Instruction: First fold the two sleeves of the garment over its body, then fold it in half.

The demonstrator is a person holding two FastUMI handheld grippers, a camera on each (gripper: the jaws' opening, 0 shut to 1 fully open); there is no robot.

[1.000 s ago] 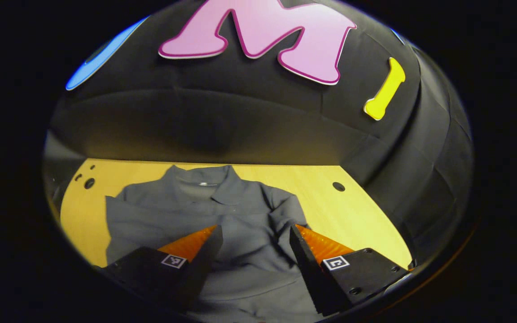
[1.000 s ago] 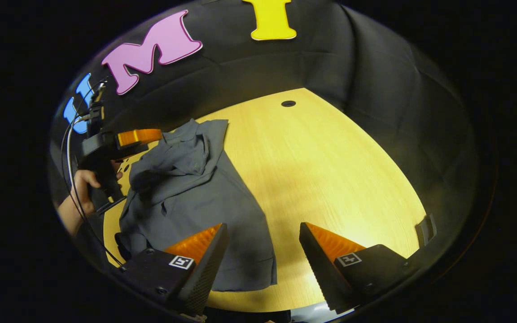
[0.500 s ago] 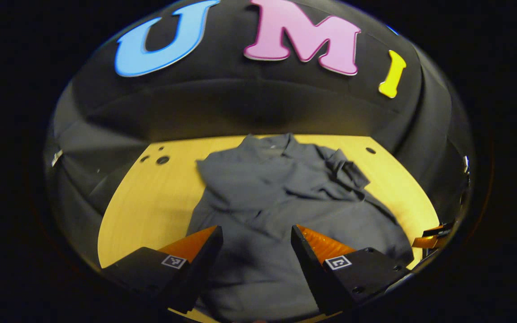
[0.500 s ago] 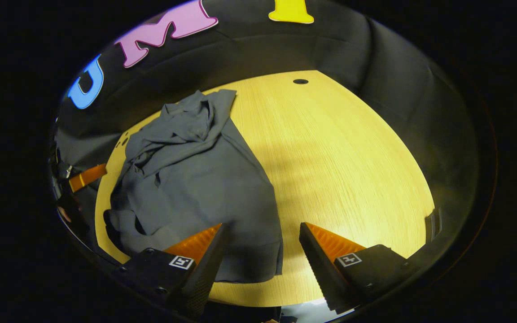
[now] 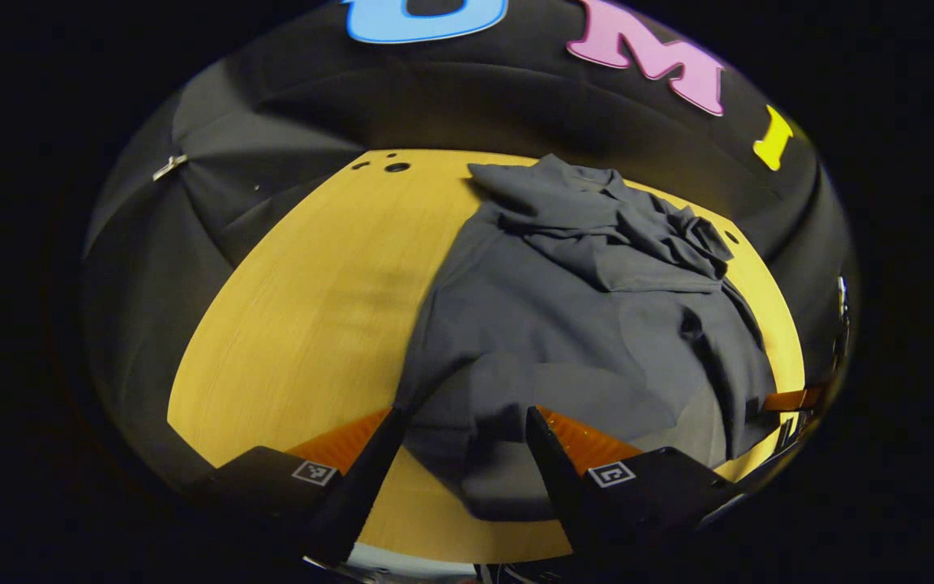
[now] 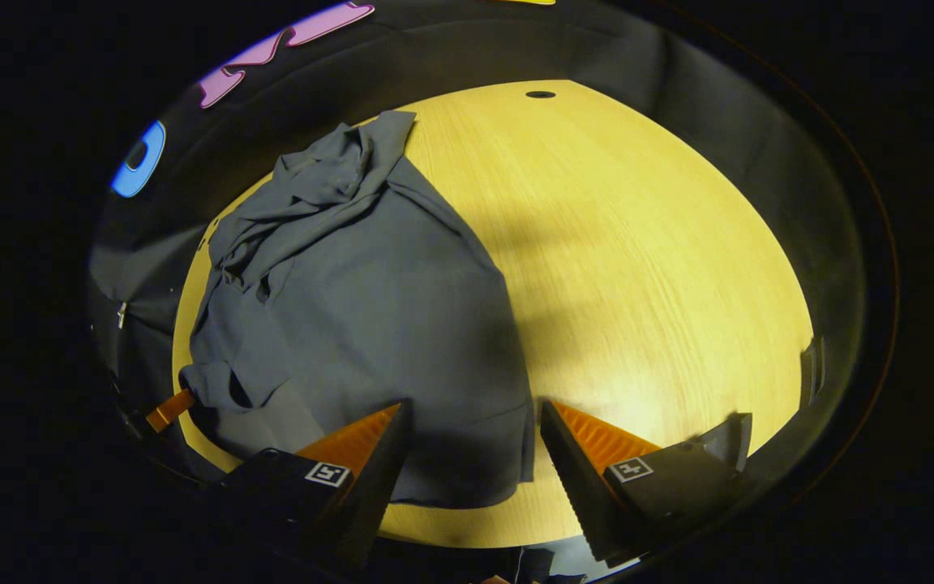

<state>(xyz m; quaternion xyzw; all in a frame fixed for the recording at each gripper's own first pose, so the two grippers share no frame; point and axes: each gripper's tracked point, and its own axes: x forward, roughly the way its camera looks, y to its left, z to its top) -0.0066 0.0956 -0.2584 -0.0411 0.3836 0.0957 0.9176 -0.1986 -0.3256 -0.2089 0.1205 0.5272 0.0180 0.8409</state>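
Note:
A dark grey collared shirt (image 5: pixel 580 324) lies on the yellow wooden table (image 5: pixel 313 308), collar at the far end, both sleeves folded in over its body in rumpled layers. My left gripper (image 5: pixel 460 454) is open, hovering over the shirt's near left hem corner. In the right gripper view the same shirt (image 6: pixel 353 308) spreads at the left, and my right gripper (image 6: pixel 473 462) is open above its near right hem corner. The left gripper's fingertip (image 6: pixel 169 408) peeks in at the shirt's left edge in that view. The right gripper's fingertip (image 5: pixel 791 399) shows at the shirt's right edge.
The table (image 6: pixel 661 268) has small round holes (image 5: pixel 396 167) at its far corners, one hole (image 6: pixel 540 94) far in the right gripper view. Black cloth walls surround the table on three sides. The near table edge lies just under both grippers.
Both grippers have pulled back toward the near edge and dropped lower, from over the chest and sleeves to the hem corners. The shirt itself has not moved.

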